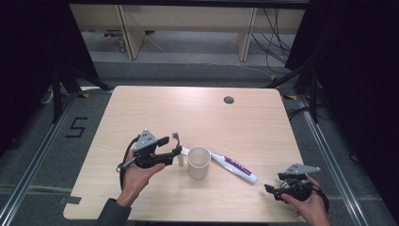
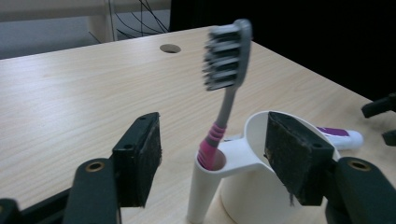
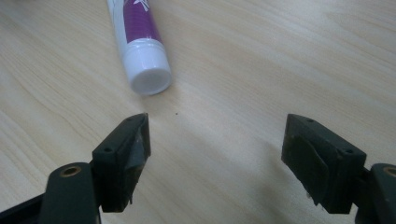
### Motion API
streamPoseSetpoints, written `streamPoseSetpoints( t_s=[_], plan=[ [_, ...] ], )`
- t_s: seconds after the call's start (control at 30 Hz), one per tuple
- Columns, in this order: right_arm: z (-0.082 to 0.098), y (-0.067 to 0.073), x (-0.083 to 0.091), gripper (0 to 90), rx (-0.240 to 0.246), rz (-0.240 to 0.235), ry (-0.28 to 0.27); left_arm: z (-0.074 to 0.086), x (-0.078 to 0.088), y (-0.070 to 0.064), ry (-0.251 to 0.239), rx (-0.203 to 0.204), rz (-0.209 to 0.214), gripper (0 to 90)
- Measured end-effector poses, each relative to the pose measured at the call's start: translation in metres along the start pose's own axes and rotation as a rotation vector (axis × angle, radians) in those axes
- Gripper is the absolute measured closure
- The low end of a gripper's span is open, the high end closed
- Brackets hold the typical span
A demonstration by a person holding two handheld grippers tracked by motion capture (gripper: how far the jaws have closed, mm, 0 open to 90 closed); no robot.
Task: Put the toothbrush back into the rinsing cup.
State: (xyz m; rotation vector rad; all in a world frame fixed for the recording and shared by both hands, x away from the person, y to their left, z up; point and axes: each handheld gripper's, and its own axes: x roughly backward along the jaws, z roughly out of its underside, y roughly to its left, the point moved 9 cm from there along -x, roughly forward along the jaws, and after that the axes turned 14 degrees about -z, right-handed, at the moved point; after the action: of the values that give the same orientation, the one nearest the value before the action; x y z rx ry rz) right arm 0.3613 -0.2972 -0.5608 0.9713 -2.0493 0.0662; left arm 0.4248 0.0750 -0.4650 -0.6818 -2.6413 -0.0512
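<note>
Toothbrush [image 2: 226, 88] stands tilted in the side holder of the cup [image 2: 254, 158] mid-surface, between the released jaws of the left gripper [image 2: 212, 161], untouched. It looks light, stiff and slim; the pink neck is probably the best hold. Its lower handle is hidden in the holder. Right gripper [image 3: 217, 158], jaws spread, sits near the toothpaste [image 3: 140, 46].
</note>
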Motion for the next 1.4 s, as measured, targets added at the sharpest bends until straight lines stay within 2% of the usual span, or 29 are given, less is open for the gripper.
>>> streamPoseSetpoints(
  t_s=[0.03, 0.17, 0.2, 0.27, 0.3, 0.33, 0.37, 0.43, 0.5, 0.57, 0.6, 0.67, 0.7, 0.83, 0.97, 1.07, 1.13, 1.2, 1.23, 1.27, 1.33, 1.37, 1.4],
  plan=[
    [-0.001, -0.001, -0.001, 24.5, 0.022, -0.003, -0.007, 0.001, 0.005, -0.001, 0.008, -0.005, 0.011, 33.7],
    [-0.001, -0.002, 0.0, 24.5, 0.022, 0.003, -0.005, 0.005, 0.009, -0.003, 0.019, -0.006, 0.019, 32.5],
    [-0.001, -0.002, 0.0, 24.5, 0.024, 0.007, -0.019, 0.007, 0.01, -0.003, 0.028, -0.01, 0.02, 32.0],
    [-0.001, -0.002, 0.0, 24.5, 0.024, 0.008, -0.017, 0.012, 0.012, -0.003, 0.039, -0.013, 0.014, 31.0],
    [-0.001, 0.0, 0.001, 24.5, 0.001, 0.002, -0.01, 0.014, 0.013, -0.002, 0.044, -0.019, 0.012, 31.0],
    [-0.001, 0.0, 0.001, 24.5, 0.0, 0.002, -0.01, 0.016, 0.014, -0.002, 0.048, -0.014, 0.01, 30.6],
    [-0.002, -0.002, 0.0, 24.5, 0.023, 0.007, -0.018, 0.018, 0.015, -0.001, 0.051, -0.015, 0.012, 30.2],
    [-0.002, -0.002, 0.0, 24.5, 0.023, 0.006, -0.019, 0.021, 0.018, -0.001, 0.055, -0.015, 0.009, 29.8],
    [-0.001, 0.0, 0.001, 24.5, 0.001, 0.001, -0.008, 0.023, 0.02, -0.001, 0.054, -0.014, 0.016, 28.6],
    [-0.001, 0.0, 0.001, 24.5, 0.002, 0.001, -0.012, 0.026, 0.023, 0.0, 0.066, -0.018, 0.011, 26.9],
    [-0.001, -0.003, 0.0, 24.5, 0.026, 0.009, -0.02, 0.028, 0.023, 0.0, 0.063, -0.016, 0.012, 26.4],
    [-0.001, -0.001, 0.001, 24.5, 0.002, 0.002, -0.015, 0.033, 0.026, 0.0, 0.076, -0.011, 0.01, 24.1],
    [-0.002, -0.004, 0.0, 24.5, 0.033, 0.007, -0.028, 0.035, 0.026, 0.0, 0.079, -0.013, 0.011, 24.1],
    [-0.002, -0.003, 0.0, 24.5, 0.031, 0.003, -0.028, 0.047, 0.029, -0.003, 0.116, -0.033, 0.02, 21.4],
    [-0.002, -0.002, 0.0, 24.5, 0.03, -0.012, -0.026, 0.056, 0.032, -0.005, 0.129, -0.039, 0.03, 20.5],
    [-0.001, -0.005, 0.0, 24.5, 0.031, 0.0, -0.027, 0.06, 0.035, -0.007, 0.134, -0.044, 0.034, 19.9],
    [0.0, -0.002, 0.0, 24.5, 0.003, -0.021, -0.024, 0.064, 0.036, -0.007, 0.143, -0.056, 0.027, 19.0],
    [0.0, -0.005, 0.001, 24.5, 0.026, -0.014, -0.023, 0.068, 0.037, -0.008, 0.146, -0.052, 0.03, 18.2],
    [0.0, -0.004, 0.001, 24.5, 0.007, -0.018, -0.022, 0.07, 0.037, -0.008, 0.158, -0.057, 0.027, 17.7],
    [0.0, -0.004, 0.001, 24.5, 0.015, -0.02, -0.032, 0.072, 0.038, -0.009, 0.161, -0.058, 0.033, 17.6],
    [0.0, -0.005, 0.001, 24.5, 0.018, -0.011, -0.031, 0.076, 0.038, -0.009, 0.162, -0.058, 0.021, 16.9],
    [0.0, -0.004, 0.002, 24.5, 0.008, -0.01, -0.026, 0.079, 0.04, -0.007, 0.179, -0.072, 0.019, 16.5],
    [0.001, -0.004, 0.002, 24.5, 0.014, -0.014, -0.021, 0.082, 0.041, -0.007, 0.182, -0.069, 0.019, 16.5]
  ],
)
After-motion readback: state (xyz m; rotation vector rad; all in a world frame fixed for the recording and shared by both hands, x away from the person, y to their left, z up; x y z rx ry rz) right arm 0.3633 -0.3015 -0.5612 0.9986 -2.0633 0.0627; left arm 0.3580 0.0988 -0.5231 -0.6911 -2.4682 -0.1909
